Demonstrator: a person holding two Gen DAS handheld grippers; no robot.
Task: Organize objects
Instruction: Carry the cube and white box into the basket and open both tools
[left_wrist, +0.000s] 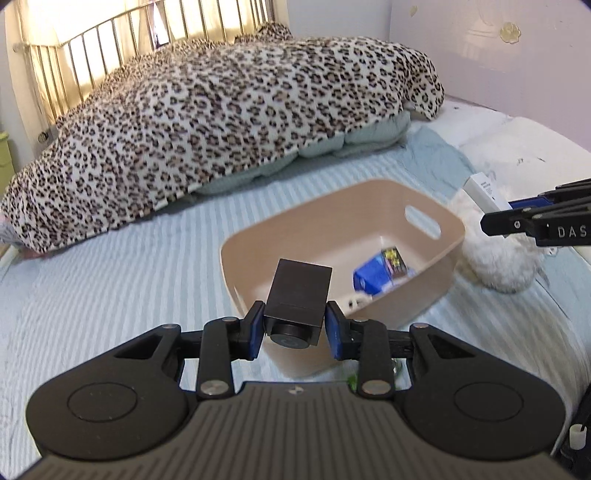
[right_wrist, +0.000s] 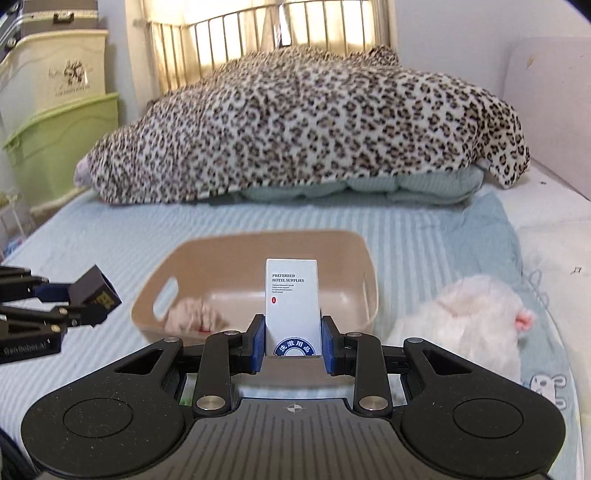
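My left gripper (left_wrist: 294, 328) is shut on a small black box (left_wrist: 299, 295) and holds it just above the near rim of a beige plastic basket (left_wrist: 436, 280) on the bed. The basket holds a blue carton (left_wrist: 373, 275) and a small white thing. My right gripper (right_wrist: 293, 343) is shut on a white box printed "Preferred Hotel Supplies" (right_wrist: 291, 299), held in front of the basket (right_wrist: 347, 251). The left gripper with the black box (right_wrist: 94, 291) shows at the left of the right wrist view. The right gripper holding the white box (left_wrist: 484, 190) shows at the right of the left wrist view.
A leopard-print blanket (left_wrist: 221, 122) covers pillows at the head of the bed by a metal headboard. A white plush toy (right_wrist: 461, 325) lies right of the basket. Storage bins (right_wrist: 62, 147) stand left of the bed. A wall (left_wrist: 517, 44) is on the right.
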